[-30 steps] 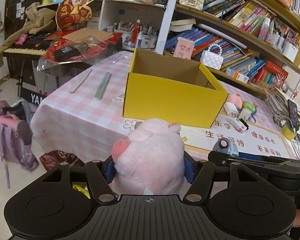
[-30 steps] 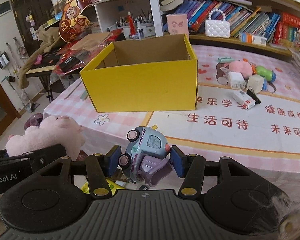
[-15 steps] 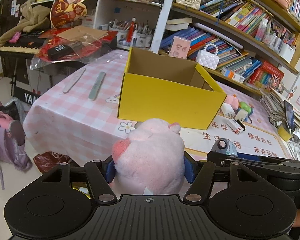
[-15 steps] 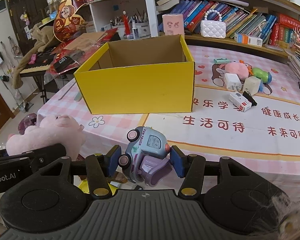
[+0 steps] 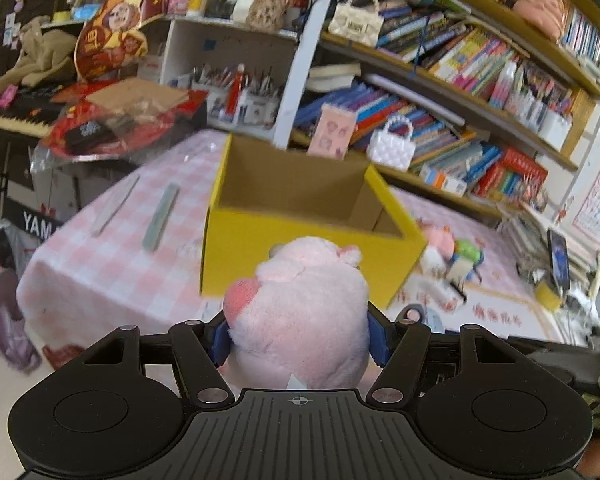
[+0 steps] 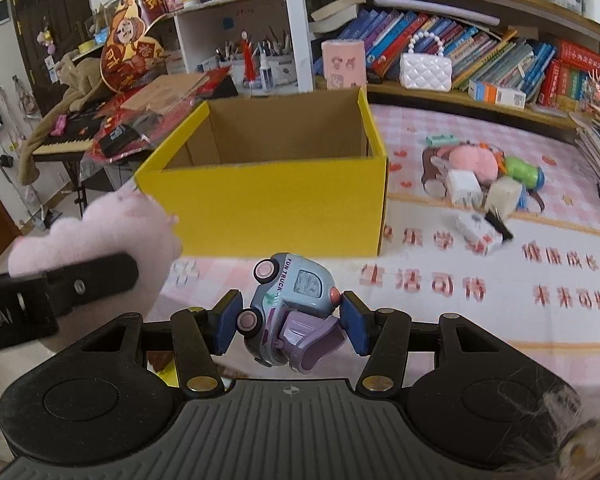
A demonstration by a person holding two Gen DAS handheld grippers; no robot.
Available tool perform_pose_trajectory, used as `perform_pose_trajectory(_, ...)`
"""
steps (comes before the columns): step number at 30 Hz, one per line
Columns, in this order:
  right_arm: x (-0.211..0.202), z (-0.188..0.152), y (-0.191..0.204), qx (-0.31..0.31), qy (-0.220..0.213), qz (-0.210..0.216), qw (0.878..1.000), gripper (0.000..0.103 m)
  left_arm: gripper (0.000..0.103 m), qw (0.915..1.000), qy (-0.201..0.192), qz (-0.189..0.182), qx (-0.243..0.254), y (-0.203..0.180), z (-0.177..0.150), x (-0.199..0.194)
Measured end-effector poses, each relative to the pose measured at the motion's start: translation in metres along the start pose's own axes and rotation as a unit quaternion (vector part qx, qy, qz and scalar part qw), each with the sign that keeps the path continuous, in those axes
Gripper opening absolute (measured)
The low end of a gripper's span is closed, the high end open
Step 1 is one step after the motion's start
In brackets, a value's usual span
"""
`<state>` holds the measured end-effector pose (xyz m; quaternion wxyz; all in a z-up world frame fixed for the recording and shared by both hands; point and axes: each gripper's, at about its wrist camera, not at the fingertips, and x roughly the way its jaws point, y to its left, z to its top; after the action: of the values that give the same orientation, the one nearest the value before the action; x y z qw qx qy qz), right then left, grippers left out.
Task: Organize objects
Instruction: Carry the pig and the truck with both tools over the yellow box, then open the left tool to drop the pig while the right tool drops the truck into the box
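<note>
My left gripper [image 5: 298,338] is shut on a pink plush pig [image 5: 300,308], held just in front of the open yellow cardboard box [image 5: 300,248]. The pig also shows at the left of the right wrist view [image 6: 100,236]. My right gripper [image 6: 292,324] is shut on a small blue and purple toy truck [image 6: 290,308], held above the table's front edge, in front of the yellow box [image 6: 268,204]. The box looks empty inside.
A pile of small toys and white chargers [image 6: 484,180] lies on the pink checked tablecloth [image 6: 480,308] right of the box. Two flat strips [image 5: 162,216] lie left of it. Bookshelves [image 6: 500,60] stand behind; a keyboard piano [image 5: 16,120] is at left.
Both grippers have moved forward and up toward the yellow box with their toys still held. The box now appears larger and closer in both views.
</note>
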<state>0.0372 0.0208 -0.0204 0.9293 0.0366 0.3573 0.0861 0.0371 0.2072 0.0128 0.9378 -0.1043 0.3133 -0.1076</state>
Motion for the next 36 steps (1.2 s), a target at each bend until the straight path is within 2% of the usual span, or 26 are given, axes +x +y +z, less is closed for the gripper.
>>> perform_pose_trajectory(8, 0.027, 0.065, -0.011, -0.018, -0.069, 0.002, 0.997, 0.051, 0.064, 0.9981, -0.057, 0.020, 0.010, -0.006, 0.060, 0.028)
perform_pose_trajectory(14, 0.066, 0.111, -0.024, -0.034, -0.092, 0.001, 0.995, 0.051, 0.064, 0.9971, -0.060, 0.043, 0.019, -0.008, 0.091, 0.071)
perform_pose_trajectory(18, 0.102, 0.129, -0.029, -0.064, -0.074, 0.004, 0.995, 0.051, 0.064, 0.9971, -0.045, 0.059, 0.010, -0.009, 0.102, 0.104)
perform_pose_trajectory(23, 0.148, 0.138, -0.032, -0.121, -0.027, 0.020, 0.992, 0.051, 0.064, 0.9968, -0.016, 0.075, 0.023, -0.013, 0.106, 0.144)
perform_pose_trajectory(28, 0.181, 0.143, -0.030, -0.186, 0.011, 0.039, 0.982, 0.051, 0.064, 0.9953, 0.006, 0.093, 0.026, -0.014, 0.105, 0.171)
perform_pose_trajectory(30, 0.184, 0.148, -0.028, -0.202, 0.013, 0.055, 0.978, 0.051, 0.064, 0.9945, 0.014, 0.101, 0.025, -0.012, 0.104, 0.180)
perform_pose_trajectory(33, 0.196, 0.151, -0.021, -0.239, 0.036, 0.041, 0.969, 0.051, 0.064, 0.9933, 0.024, 0.110, 0.023, -0.011, 0.102, 0.189)
perform_pose_trajectory(36, 0.203, 0.155, -0.022, -0.250, 0.051, 0.054, 0.965, 0.051, 0.064, 0.9923, 0.032, 0.118, 0.020, -0.009, 0.100, 0.196)
